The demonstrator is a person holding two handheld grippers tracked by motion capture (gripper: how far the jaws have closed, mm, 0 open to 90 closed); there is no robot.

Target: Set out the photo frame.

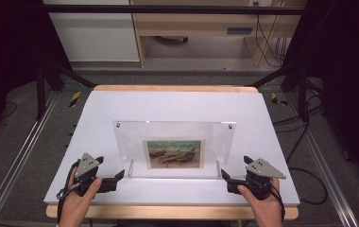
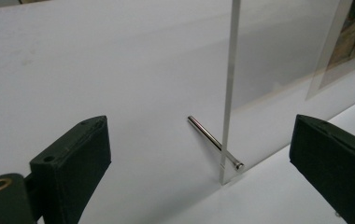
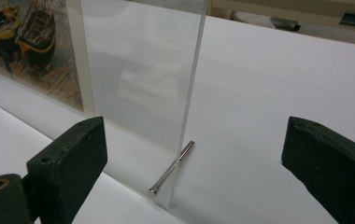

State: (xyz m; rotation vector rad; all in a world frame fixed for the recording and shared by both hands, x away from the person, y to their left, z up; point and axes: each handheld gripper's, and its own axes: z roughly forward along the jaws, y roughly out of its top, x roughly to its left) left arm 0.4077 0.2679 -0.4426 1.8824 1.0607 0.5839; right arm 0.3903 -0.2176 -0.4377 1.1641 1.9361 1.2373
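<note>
A clear acrylic photo frame (image 1: 175, 137) stands upright on the white table (image 1: 177, 101), with a picture of beached boats (image 1: 174, 153) in its middle. Thin metal pins (image 2: 211, 138) (image 3: 174, 166) pass through its lower corners and rest on the table. My left gripper (image 1: 111, 166) is open at the frame's lower left corner, and the frame's edge (image 2: 229, 88) rises between its jaws (image 2: 201, 144) without touching them. My right gripper (image 1: 235, 165) is open at the lower right corner. The panel's edge (image 3: 189, 79) stands between its jaws (image 3: 194, 144), which are apart from it.
The table's wooden front edge (image 1: 168, 212) runs just behind my hands. Beyond the far edge stands a wooden desk (image 1: 196, 28) with cables (image 1: 272, 42) hanging beside it. Metal rails (image 1: 17, 161) run along the floor on both sides.
</note>
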